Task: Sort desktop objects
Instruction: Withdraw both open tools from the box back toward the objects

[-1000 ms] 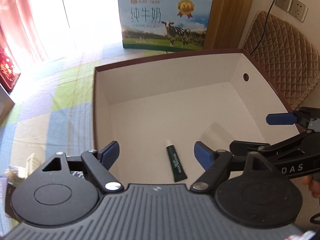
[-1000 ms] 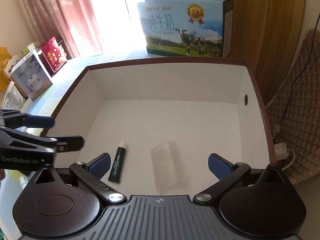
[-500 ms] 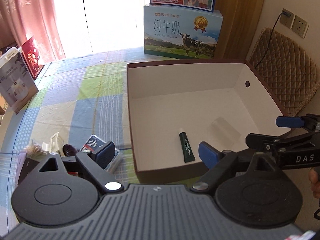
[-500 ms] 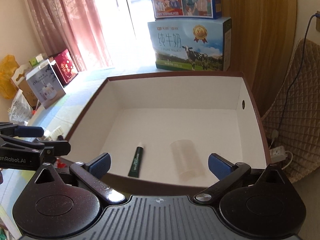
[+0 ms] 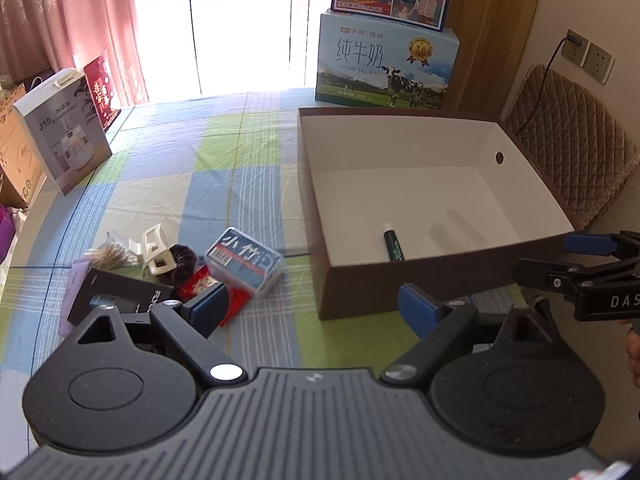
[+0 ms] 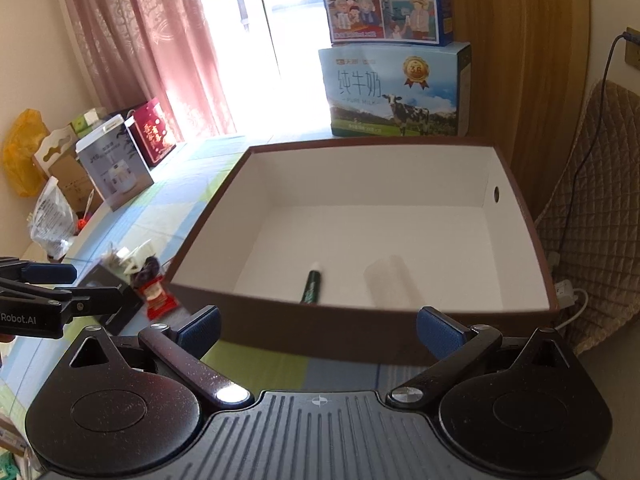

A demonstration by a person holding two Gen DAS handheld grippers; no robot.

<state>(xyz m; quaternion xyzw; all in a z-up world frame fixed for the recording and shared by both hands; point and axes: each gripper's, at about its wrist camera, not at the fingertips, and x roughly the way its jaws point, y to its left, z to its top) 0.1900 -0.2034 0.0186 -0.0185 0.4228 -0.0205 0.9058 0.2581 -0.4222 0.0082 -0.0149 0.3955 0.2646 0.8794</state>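
A brown box [image 5: 400, 292] with a white inside holds a dark green tube [image 5: 393, 242] and a clear plastic piece [image 5: 454, 232]; both also show in the right wrist view, tube [image 6: 313, 286] and clear piece [image 6: 390, 280]. Left of the box lies a pile: a blue-labelled clear case [image 5: 245, 262], a cream hair clip [image 5: 156, 250], a dark scrunchie [image 5: 180, 262], a red packet [image 5: 202, 284], a black box [image 5: 116, 294] and cotton swabs [image 5: 106, 256]. My left gripper [image 5: 312, 312] is open and empty, in front of the box's near left corner. My right gripper [image 6: 318, 326] is open and empty before the box's near wall.
Milk cartons [image 5: 384, 64] stand stacked behind the box. A white appliance box [image 5: 64, 136] and a red gift bag [image 5: 102, 88] sit at the table's far left. A quilted chair back [image 5: 568, 152] and wall sockets [image 5: 586, 60] are on the right. The checked tablecloth [image 5: 224, 168] covers the table.
Both grippers have pulled back and up out of the box, both staying open. The left view has swung left, bringing the pile of objects on the cloth into sight.
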